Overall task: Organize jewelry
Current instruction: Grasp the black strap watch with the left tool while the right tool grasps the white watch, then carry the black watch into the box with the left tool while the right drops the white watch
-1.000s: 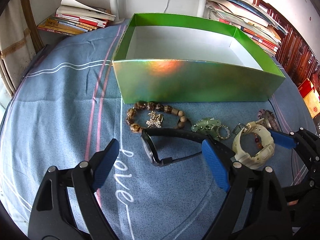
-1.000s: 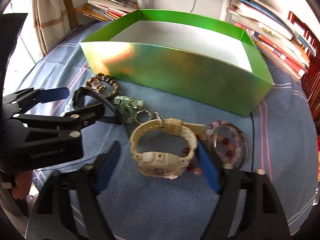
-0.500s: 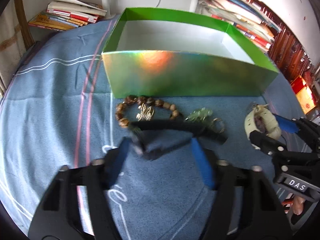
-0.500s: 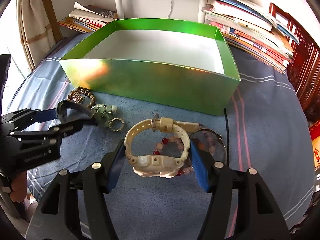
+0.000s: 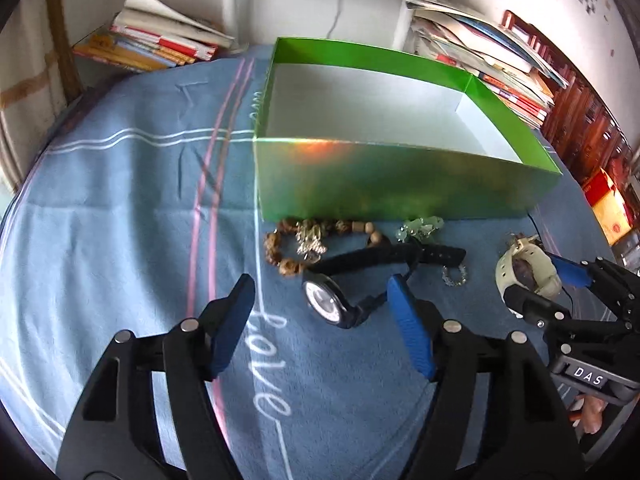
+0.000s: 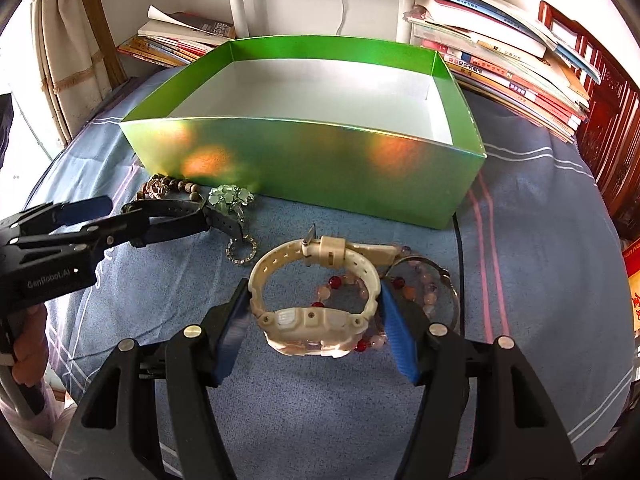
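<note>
Left tongs (image 5: 320, 304) opening around black watch (image 5: 326, 302), right tongs (image 6: 312, 320) clamping cream watch (image 6: 316, 304)

Occlusions and cut-offs:
- pink bead bracelet (image 6: 424, 296): partly hidden behind cream watch (image 6: 320, 300) and right claw (image 6: 312, 320) pad.
- brown bead bracelet (image 5: 296, 240): near side covered by black watch (image 5: 360, 276) strap; far edge tight against green box (image 5: 400, 176), contact unclear.
- cream watch, left view: face hidden by right claw arm.
- book stacks (image 6: 500, 52): titles too small to read.
- hand (image 6: 28, 340): cut by frame edge.
</note>
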A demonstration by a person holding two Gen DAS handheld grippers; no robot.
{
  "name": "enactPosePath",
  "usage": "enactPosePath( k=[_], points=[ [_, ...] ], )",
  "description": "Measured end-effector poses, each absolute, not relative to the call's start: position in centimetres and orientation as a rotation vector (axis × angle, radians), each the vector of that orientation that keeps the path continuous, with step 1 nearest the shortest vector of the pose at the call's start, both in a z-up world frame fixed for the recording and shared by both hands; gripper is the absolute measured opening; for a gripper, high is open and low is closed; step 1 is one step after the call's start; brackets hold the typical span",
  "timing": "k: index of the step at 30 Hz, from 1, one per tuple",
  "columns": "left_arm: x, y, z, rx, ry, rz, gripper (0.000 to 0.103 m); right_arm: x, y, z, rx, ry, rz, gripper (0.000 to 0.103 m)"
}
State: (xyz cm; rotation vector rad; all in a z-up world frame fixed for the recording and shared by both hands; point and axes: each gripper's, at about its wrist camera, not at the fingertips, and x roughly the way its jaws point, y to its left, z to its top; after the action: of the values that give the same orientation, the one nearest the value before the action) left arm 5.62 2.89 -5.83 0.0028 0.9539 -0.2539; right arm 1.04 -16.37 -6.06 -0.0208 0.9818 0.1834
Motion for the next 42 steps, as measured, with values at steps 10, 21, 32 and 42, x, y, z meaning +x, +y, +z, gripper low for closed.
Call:
enactPosePath(
  k=[10,21,32,42],
  points=[
    [7.0,1.1,-6.4,0.039,0.958,-0.392,0.057,1.0,-16.3,-6.1,-0.018,0.982,0.183,0.062],
    [4.6,0.1,-7.3,0.113,0.976,-0.382,0.063,0.8,-16.0,-6.0,-0.039,0.973,0.171,0.062],
    [5.1,0.5,-7.3,0.098,0.959,-0.316,0.034,0.5,-15.6,-6.0,-0.048,0.958,0.159,0.062],
    [3.4,1.9,-3.6,0.081,0.850,-0.277,0.034,0.1,-16.6,-3.5,-0.009,0.884,0.126,0.062]
  ],
)
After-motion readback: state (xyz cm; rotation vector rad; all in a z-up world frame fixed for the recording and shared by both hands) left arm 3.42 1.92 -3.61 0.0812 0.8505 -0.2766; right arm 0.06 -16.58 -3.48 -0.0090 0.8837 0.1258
